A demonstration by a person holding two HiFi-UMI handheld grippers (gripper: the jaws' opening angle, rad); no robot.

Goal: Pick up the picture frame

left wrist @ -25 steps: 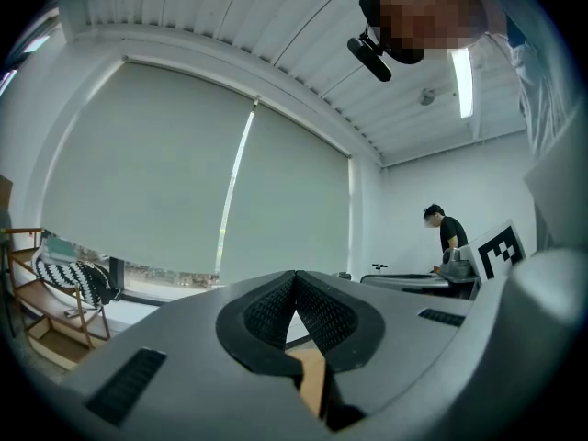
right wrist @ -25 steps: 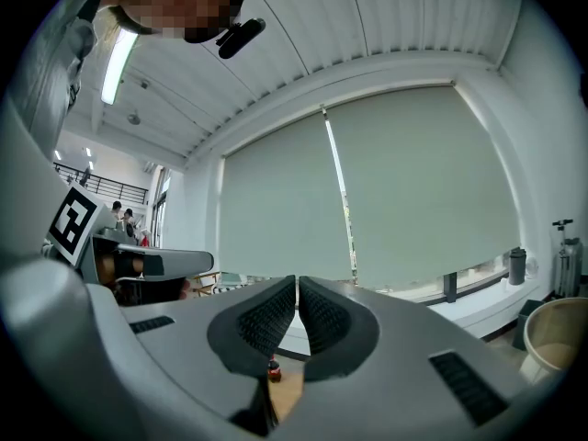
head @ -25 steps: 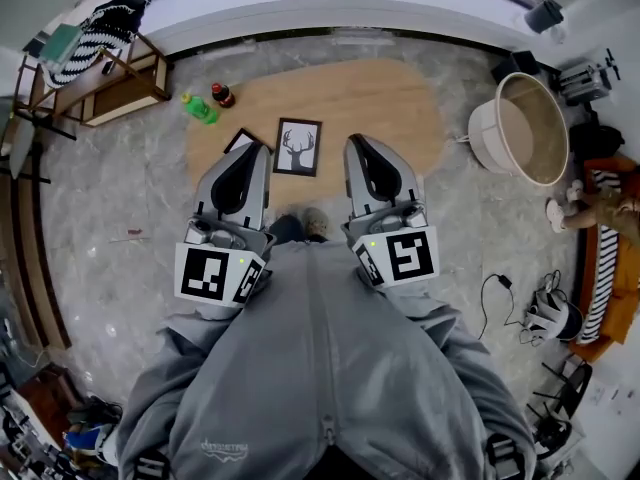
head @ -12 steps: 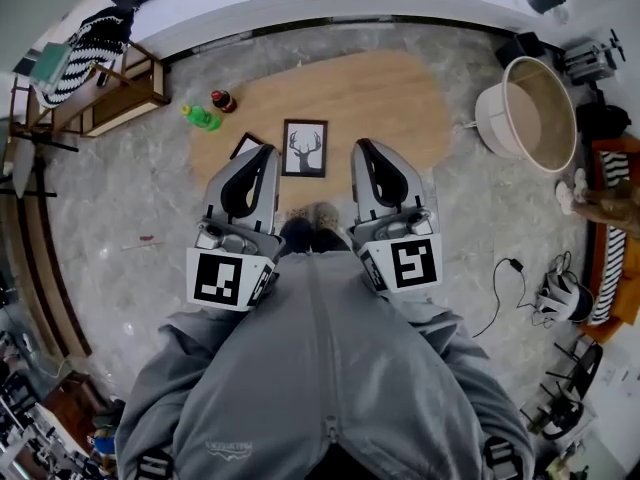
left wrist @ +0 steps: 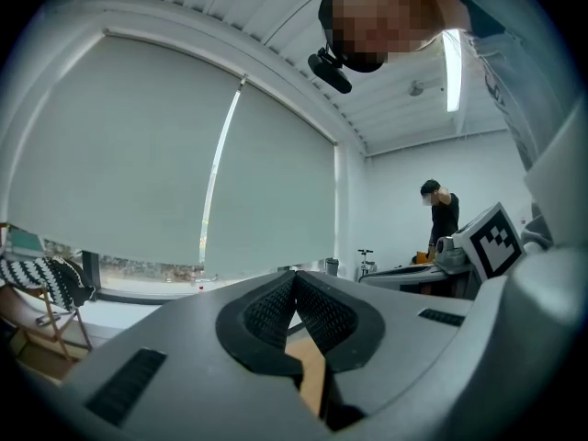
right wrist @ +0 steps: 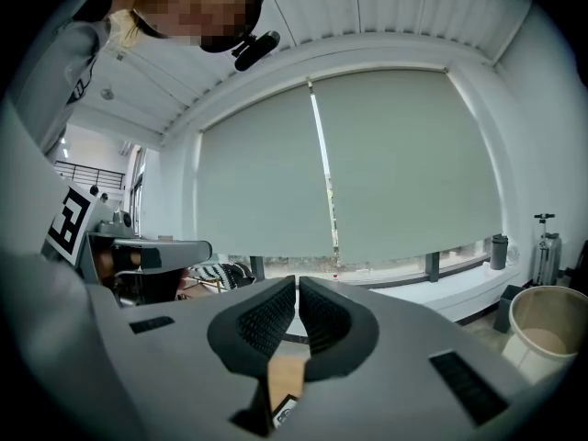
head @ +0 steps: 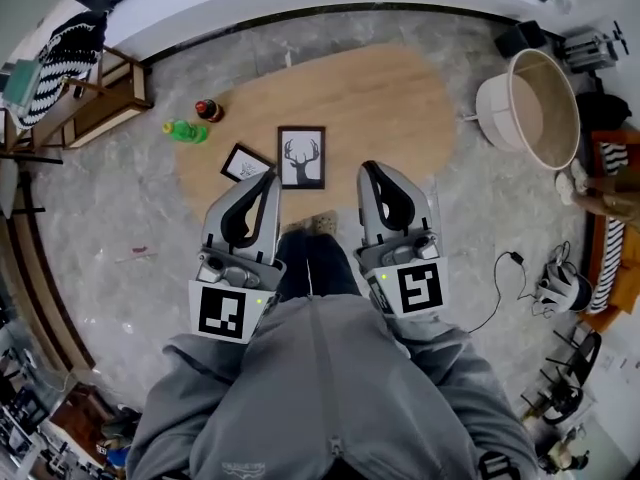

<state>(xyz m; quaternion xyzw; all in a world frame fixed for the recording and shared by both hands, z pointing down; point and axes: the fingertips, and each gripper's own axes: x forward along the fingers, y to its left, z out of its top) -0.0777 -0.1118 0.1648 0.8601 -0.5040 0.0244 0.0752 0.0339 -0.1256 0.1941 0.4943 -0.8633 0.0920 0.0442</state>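
Both have drawn back toward the person: the left hand-held gripper (head: 268, 180) and right hand-held gripper (head: 370, 170) are closed tight, empty. The black rectangular picture frame with an antler print (head: 301, 157) lies flat on the oval wooden surface (head: 380, 98), ahead between them.

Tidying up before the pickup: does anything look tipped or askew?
The green bottle lies on its side near the dark bottle; the small frame sits crooked beside the straight deer frame.
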